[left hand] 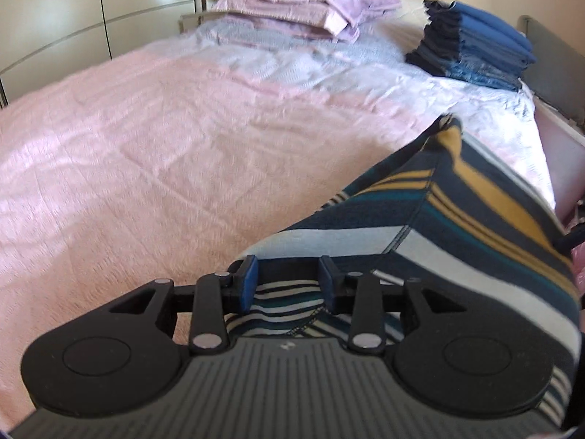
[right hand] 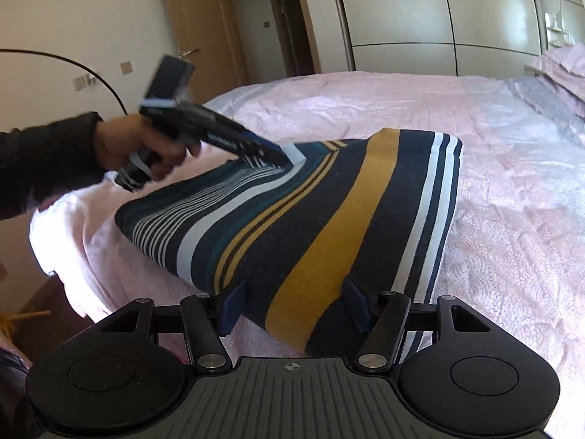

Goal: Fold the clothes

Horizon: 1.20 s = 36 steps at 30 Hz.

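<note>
A folded striped garment, navy with white, teal and mustard bands, lies on the pink bed cover near the bed's corner. It also fills the lower right of the left wrist view. My left gripper has its jaws apart, with the garment's edge between the blue pads. In the right wrist view the left gripper sits at the garment's far left corner, held by a hand. My right gripper is open, its blue pads either side of the garment's near edge.
The pink bed cover stretches ahead. Lilac pillows lie at the head. A stack of folded dark blue clothes stands at the far right. Wardrobe doors and a wooden door are behind.
</note>
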Each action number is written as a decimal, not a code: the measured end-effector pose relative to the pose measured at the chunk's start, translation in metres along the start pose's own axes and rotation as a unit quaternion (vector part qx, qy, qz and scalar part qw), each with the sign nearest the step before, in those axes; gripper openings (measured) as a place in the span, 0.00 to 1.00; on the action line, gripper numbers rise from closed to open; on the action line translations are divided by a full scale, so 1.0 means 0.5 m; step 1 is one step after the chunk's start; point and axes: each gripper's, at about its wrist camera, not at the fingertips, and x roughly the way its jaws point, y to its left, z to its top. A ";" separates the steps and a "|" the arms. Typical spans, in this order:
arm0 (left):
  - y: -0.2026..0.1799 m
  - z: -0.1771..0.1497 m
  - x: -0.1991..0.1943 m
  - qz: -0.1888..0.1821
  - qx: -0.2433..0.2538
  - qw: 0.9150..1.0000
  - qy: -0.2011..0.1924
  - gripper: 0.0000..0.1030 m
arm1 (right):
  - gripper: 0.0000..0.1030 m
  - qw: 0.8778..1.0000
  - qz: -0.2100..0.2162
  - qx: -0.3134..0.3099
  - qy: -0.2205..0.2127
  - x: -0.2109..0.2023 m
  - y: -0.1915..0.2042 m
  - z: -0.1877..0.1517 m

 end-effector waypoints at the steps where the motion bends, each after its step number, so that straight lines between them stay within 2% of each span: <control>1: 0.001 -0.002 -0.004 0.000 -0.003 1.000 -0.002 0.33 | 0.60 1.000 0.003 -0.003 0.000 0.001 -0.001 -0.002; 3: 0.008 -0.003 -0.027 -0.002 -0.022 1.000 -0.007 0.33 | 0.60 1.000 0.008 -0.004 0.001 0.005 -0.003 -0.002; 6: 0.031 -0.029 -0.092 0.003 -0.083 0.996 -0.023 0.32 | 0.60 1.000 0.018 0.014 -0.002 -0.002 -0.007 -0.001; 7: 0.034 -0.044 -0.116 0.006 -0.104 0.994 -0.022 0.36 | 0.60 1.000 0.021 0.021 -0.003 -0.005 -0.009 -0.002; 9: 0.039 -0.077 -0.157 0.003 -0.145 0.989 -0.018 0.38 | 0.60 0.999 0.025 0.035 -0.010 -0.011 -0.016 -0.007; 12: 0.029 -0.123 -0.195 -0.032 -0.183 0.983 -0.007 0.46 | 0.60 0.998 0.022 0.049 -0.016 -0.017 -0.017 -0.003; 14: 0.021 -0.149 -0.210 -0.050 -0.201 0.978 -0.002 0.56 | 0.60 0.998 0.016 0.054 -0.015 -0.016 -0.013 0.002; 17: 0.011 -0.169 -0.193 -0.043 -0.211 0.976 0.017 0.57 | 0.60 0.998 0.009 0.064 -0.015 -0.014 -0.011 0.021; 18: 0.006 -0.172 -0.190 -0.039 -0.215 0.976 0.014 0.53 | 0.60 0.997 0.009 0.069 -0.017 -0.015 -0.011 0.025; 20: -0.008 -0.170 -0.197 -0.026 -0.208 0.978 0.005 0.23 | 0.60 0.996 0.009 0.085 -0.019 -0.023 -0.019 0.032; 22: -0.025 -0.172 -0.222 -0.014 -0.196 0.981 0.000 0.15 | 0.60 0.996 0.010 0.089 -0.018 -0.029 -0.024 0.037; 24: -0.042 -0.176 -0.247 -0.003 -0.183 0.983 -0.005 0.12 | 0.60 0.996 0.009 0.091 -0.016 -0.034 -0.028 0.041; 25: -0.051 -0.177 -0.260 0.002 -0.177 0.984 -0.007 0.05 | 0.60 0.996 0.009 0.090 -0.015 -0.036 -0.028 0.042; 27: -0.068 -0.180 -0.285 0.014 -0.164 0.986 -0.012 0.05 | 0.60 0.996 0.009 0.088 -0.013 -0.038 -0.029 0.041; 29: -0.063 -0.204 -0.272 0.013 -0.177 0.984 -0.002 0.08 | 0.60 0.996 0.011 0.085 -0.013 -0.038 -0.031 0.038; 31: -0.051 -0.214 -0.271 0.004 -0.203 0.979 -0.010 0.09 | 0.60 0.996 0.012 0.085 -0.012 -0.032 -0.032 0.040; 36: -0.040 -0.193 -0.291 0.016 -0.194 0.980 -0.028 0.11 | 0.60 0.997 0.010 0.082 -0.002 -0.033 -0.029 0.052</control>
